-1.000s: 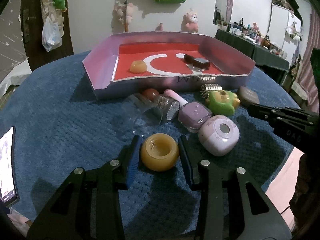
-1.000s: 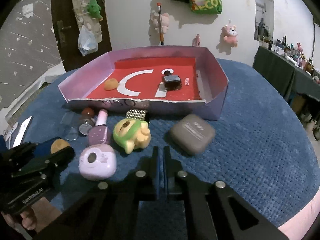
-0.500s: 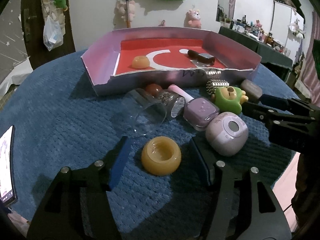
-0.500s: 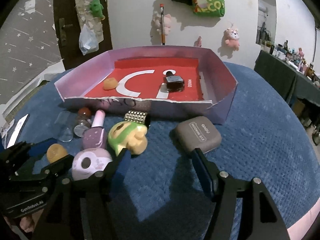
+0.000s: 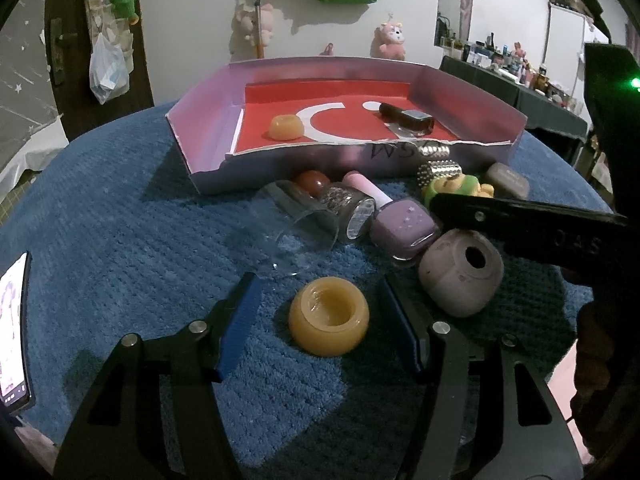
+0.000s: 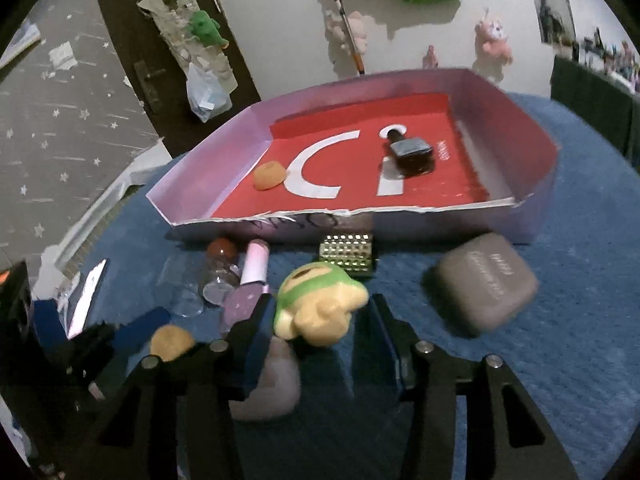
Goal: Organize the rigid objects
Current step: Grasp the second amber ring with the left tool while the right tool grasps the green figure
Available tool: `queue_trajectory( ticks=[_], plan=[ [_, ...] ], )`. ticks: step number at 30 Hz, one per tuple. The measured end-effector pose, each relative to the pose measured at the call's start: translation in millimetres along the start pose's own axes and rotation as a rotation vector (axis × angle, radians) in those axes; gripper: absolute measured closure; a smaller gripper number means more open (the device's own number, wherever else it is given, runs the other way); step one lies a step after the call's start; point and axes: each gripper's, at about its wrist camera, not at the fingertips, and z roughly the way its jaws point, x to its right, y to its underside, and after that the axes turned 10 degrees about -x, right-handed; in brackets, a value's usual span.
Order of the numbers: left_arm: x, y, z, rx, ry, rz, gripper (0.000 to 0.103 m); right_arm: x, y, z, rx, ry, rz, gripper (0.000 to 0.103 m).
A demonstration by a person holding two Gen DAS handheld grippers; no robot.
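On the blue cloth, an amber round cup (image 5: 328,322) sits between the jaws of my left gripper (image 5: 318,284), which is open with gaps on both sides. My right gripper (image 6: 320,300) straddles a green-and-yellow toy (image 6: 320,308); its jaws are closing, the left pad at the toy and the right pad a little clear. A purple-walled box (image 5: 208,152) with a red floor stands behind, holding another amber cup (image 5: 285,127) and a dark bottle (image 5: 408,120).
A lilac round device (image 5: 460,276), purple nail-polish bottle (image 5: 402,228), tipped glass tumbler (image 5: 292,236) and small red-lidded jar (image 5: 344,204) crowd the cloth before the box. A grey case (image 6: 484,284) and studded silver piece (image 6: 348,252) lie to the right. A phone (image 5: 12,332) is at the left edge.
My left jaws opened off the amber cup and stayed wide. My right jaws went from shut to wide, then narrowed, moving forward and left around the toy. The lilac device turned.
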Motion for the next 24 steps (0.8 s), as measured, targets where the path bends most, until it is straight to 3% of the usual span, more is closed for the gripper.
queue_trajectory(
  ticks=[2, 4, 5, 24],
  plan=[
    [-1, 0, 0, 0.000, 0.004, 0.000, 0.045, -2, -1, 3, 0.005, 0.004, -0.001, 0.055],
    [-2, 0, -2, 0.004, 0.007, 0.001, 0.066, -2, 0, 2, 0.003, 0.001, 0.005, 0.055],
    [-1, -1, -2, 0.005, 0.003, 0.005, 0.068, -1, 0, 1, 0.003, 0.002, 0.005, 0.055],
    [-10, -12, -23, 0.044, 0.063, -0.016, 0.068, -14, -1, -39, 0.076, -0.010, -0.039, 0.056]
  ],
)
